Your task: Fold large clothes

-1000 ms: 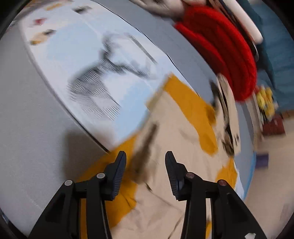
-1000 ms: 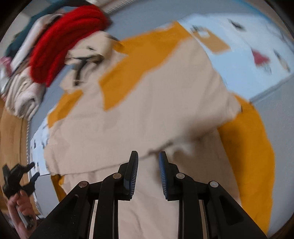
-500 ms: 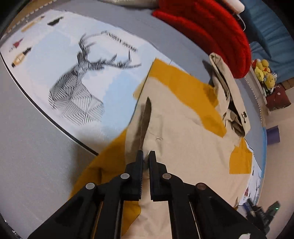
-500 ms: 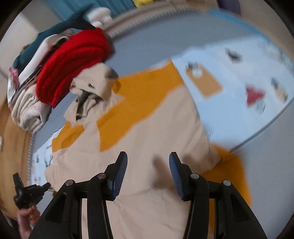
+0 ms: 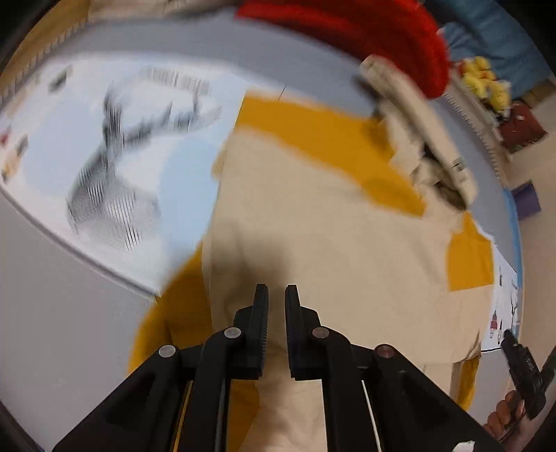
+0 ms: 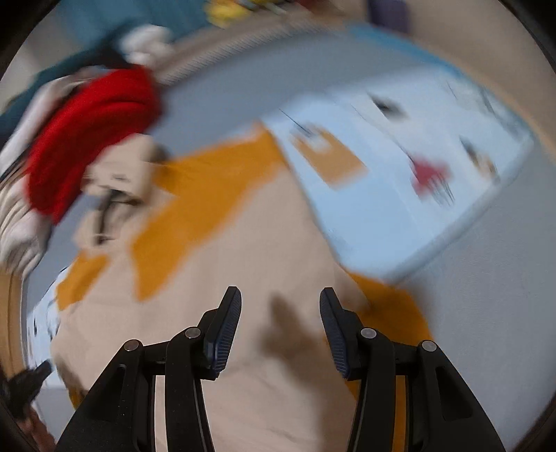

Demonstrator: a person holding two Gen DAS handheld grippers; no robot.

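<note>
The work surface is a grey mat (image 5: pixel 69 330) bearing a pale blue printed sheet (image 5: pixel 166 180). The left gripper (image 5: pixel 276 302) shows a narrow gap that is opening, with nothing pinched. The right gripper (image 6: pixel 279 306) stands wide and empty above the beige-and-mustard garment (image 5: pixel 330 250), which lies spread flat. Regrip at an outer edge, lift both sides evenly. No containers are visible.

colours and patterns on the work surface
beige garment (image 5: pixel 323 243) with mustard-yellow panels; pale blue mat (image 5: pixel 114 167) bearing a black line-drawn deer; red knit (image 5: pixel 365 31) at far edge; grey surface (image 5: pixel 52 313).
</note>
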